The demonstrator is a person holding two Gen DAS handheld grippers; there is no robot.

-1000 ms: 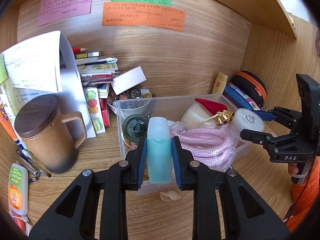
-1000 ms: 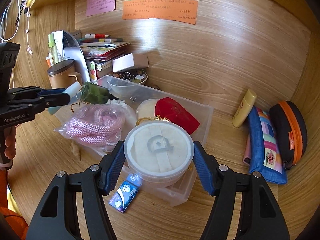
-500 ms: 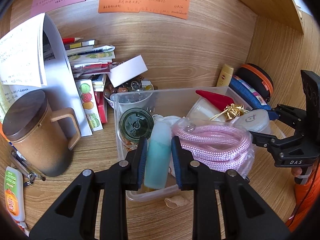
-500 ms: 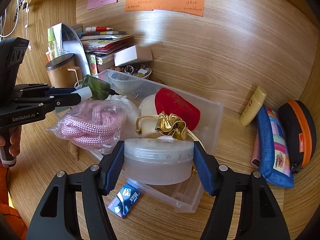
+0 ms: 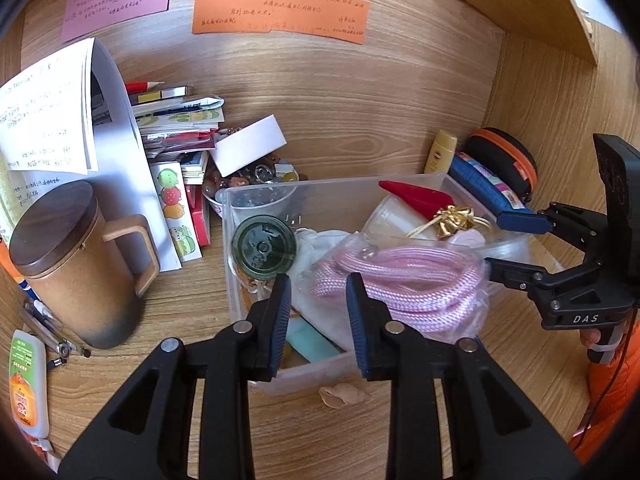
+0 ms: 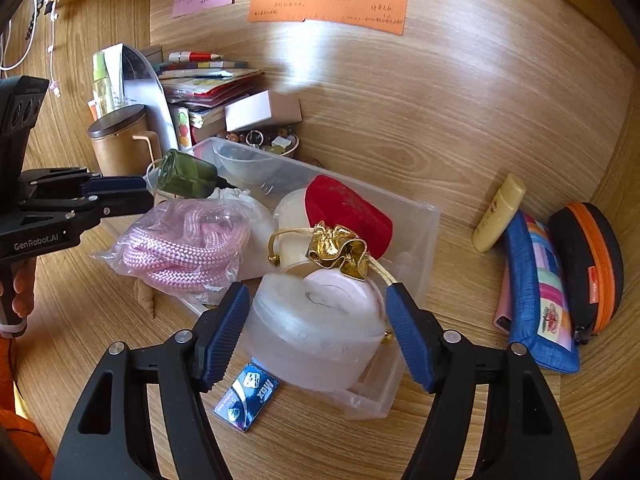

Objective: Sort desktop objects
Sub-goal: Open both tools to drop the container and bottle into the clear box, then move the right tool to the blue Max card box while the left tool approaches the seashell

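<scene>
A clear plastic bin (image 5: 320,184) (image 6: 432,216) stands on the wooden desk. A teal bottle (image 5: 310,344) lies in its near corner, just below my left gripper (image 5: 318,292) (image 6: 149,195). Those jaws are opening and the pads stand clear of the bottle. A white round jar (image 6: 316,336) rests in the bin's near end between the fingers of my right gripper (image 6: 317,290) (image 5: 496,242). Its jaws are opening too, with a gap showing on each side of the jar.
The bin also holds a bagged pink rope (image 5: 400,280), a green bottle (image 5: 264,248), a red case (image 6: 348,212) and a gold bow (image 6: 336,248). A lidded brown mug (image 5: 68,260), books, a shell (image 5: 342,396), a blue packet (image 6: 248,396) and pencil cases (image 6: 536,292) surround it.
The left gripper lowered the teal bottle into the bin and let it go. The right gripper set the white jar down in the bin and its jaws spread off it.
</scene>
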